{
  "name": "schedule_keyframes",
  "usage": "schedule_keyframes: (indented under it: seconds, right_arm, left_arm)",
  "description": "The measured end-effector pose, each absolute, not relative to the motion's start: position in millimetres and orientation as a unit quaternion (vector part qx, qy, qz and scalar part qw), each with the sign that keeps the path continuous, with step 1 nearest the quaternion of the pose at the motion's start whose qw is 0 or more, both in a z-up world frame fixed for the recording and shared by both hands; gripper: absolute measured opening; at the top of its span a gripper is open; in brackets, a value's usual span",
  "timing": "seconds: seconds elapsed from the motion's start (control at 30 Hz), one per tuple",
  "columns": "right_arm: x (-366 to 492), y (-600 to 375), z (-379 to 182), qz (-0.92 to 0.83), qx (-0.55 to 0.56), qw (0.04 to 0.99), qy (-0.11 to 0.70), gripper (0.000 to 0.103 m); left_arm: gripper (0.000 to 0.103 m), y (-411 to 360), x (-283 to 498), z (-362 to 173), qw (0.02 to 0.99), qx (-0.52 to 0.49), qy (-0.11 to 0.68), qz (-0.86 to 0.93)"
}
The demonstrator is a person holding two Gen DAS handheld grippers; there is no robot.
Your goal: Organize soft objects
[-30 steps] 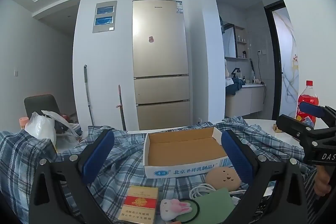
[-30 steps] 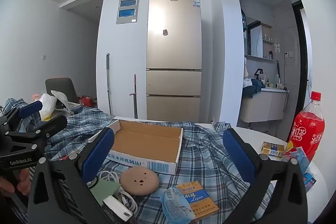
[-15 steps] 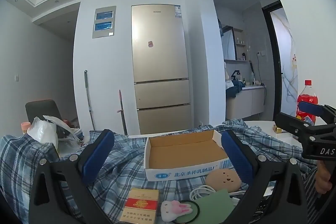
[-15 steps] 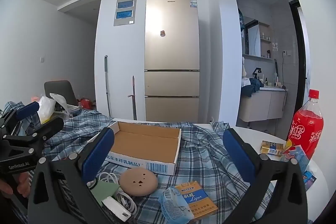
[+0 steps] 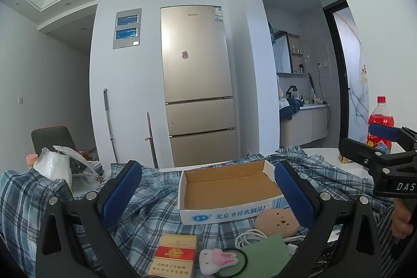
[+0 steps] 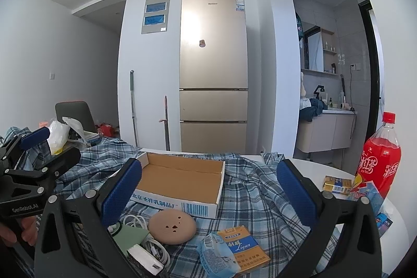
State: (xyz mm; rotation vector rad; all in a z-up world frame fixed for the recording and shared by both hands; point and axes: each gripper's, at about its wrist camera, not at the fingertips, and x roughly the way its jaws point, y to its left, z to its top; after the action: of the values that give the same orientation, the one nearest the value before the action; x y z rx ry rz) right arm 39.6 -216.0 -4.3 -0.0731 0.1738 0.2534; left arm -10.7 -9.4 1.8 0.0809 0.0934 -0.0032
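Seen only from the left wrist: one small white plush rabbit [image 5: 217, 259] with pink ears at the bottom edge, lying on a dark ring beside a red and gold cigarette pack [image 5: 174, 255]. Seen only from the right wrist: one orange and blue cigarette pack [image 6: 243, 249], one crumpled pale blue wrapper [image 6: 216, 258] touching it, one yellow pack [image 6: 337, 184] on the bare white tabletop [image 6: 312, 166] near the bottle's base. Shared by both views: one open cardboard box [image 5: 229, 190] with blue print on its white front, standing on a blue plaid cloth [image 5: 153, 202], nothing inside but its bare brown floor. Just in front of the box, one round tan soft pad [image 6: 172, 226] with small holes, lying on the cloth, touching a coiled white cable [image 6: 146, 242] and a pale green flat piece [image 5: 268, 255]. One red soda bottle [image 6: 380, 160] upright at the far right. Left gripper [image 5: 208, 193] held above the cloth, jaws spread wide, holding nothing. Right gripper [image 6: 211, 193] likewise, jaws spread wide, nothing between them. One gold fridge [image 6: 213, 72] against the back wall
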Motion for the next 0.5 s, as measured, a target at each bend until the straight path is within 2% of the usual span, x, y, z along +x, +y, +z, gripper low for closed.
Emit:
schedule_keyframes:
  seconds: [0.5]
  right_arm:
    - [43.6, -220.9, -3.3, 0.125, -0.027, 0.987, 0.097, 0.103]
  left_arm:
    - [0.103, -12.7, -13.1, 0.6, 0.998, 0.042, 0.047, -0.002]
